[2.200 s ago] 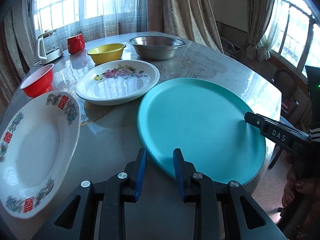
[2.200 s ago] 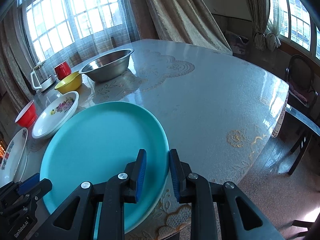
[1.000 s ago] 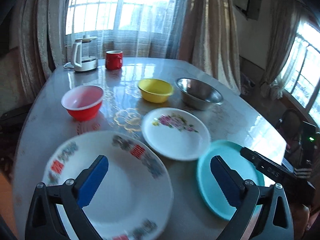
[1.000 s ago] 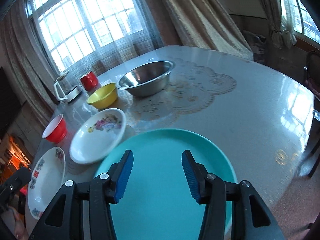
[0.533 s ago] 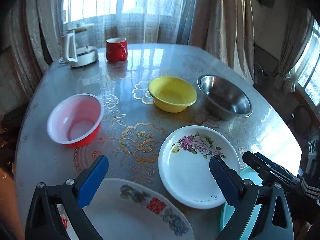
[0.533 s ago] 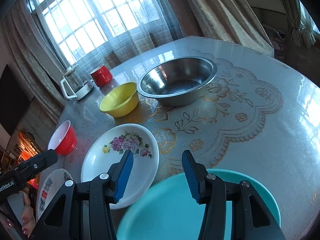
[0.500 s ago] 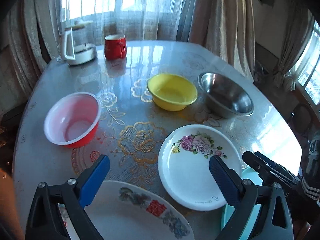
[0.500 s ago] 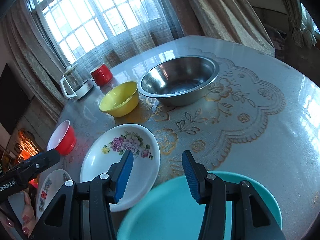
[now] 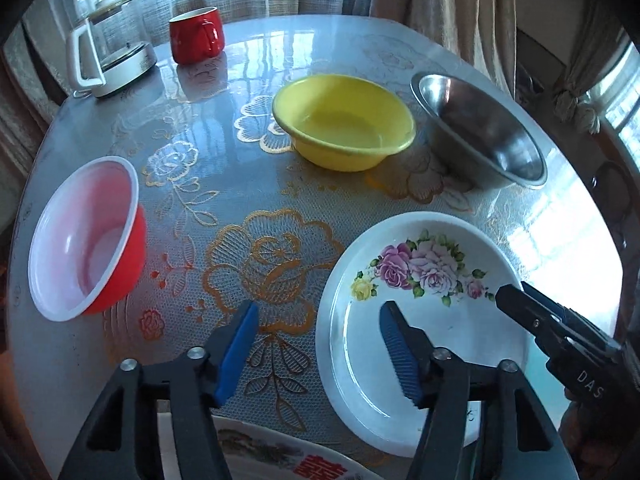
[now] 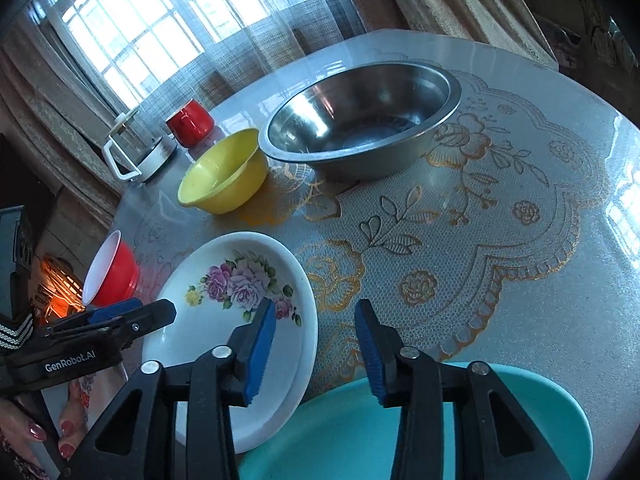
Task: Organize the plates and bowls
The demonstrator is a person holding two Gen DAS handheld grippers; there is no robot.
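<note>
A white plate with pink flowers (image 9: 424, 320) (image 10: 232, 312) lies on the table. My left gripper (image 9: 318, 344) is open and straddles its left rim, one finger over the plate, one over the tablecloth. My right gripper (image 10: 316, 344) is open and straddles its right rim; it also shows in the left wrist view (image 9: 556, 332). A teal plate (image 10: 400, 432) lies under my right gripper. A white plate with red characters (image 9: 280, 456) sits at the near edge. A red bowl (image 9: 88, 236), a yellow bowl (image 9: 344, 120) and a steel bowl (image 9: 480, 132) stand further back.
A red mug (image 9: 196, 40) and a glass kettle on a white base (image 9: 108, 52) stand at the far edge by the curtained window. The round table (image 10: 520, 220) has a gold flower-patterned cover. A chair (image 9: 616, 184) stands beyond the right edge.
Both grippers let go of the teal plate, opened and swung to the flowered plate. In the last half second both came down closer to it, and the left jaws narrowed somewhat.
</note>
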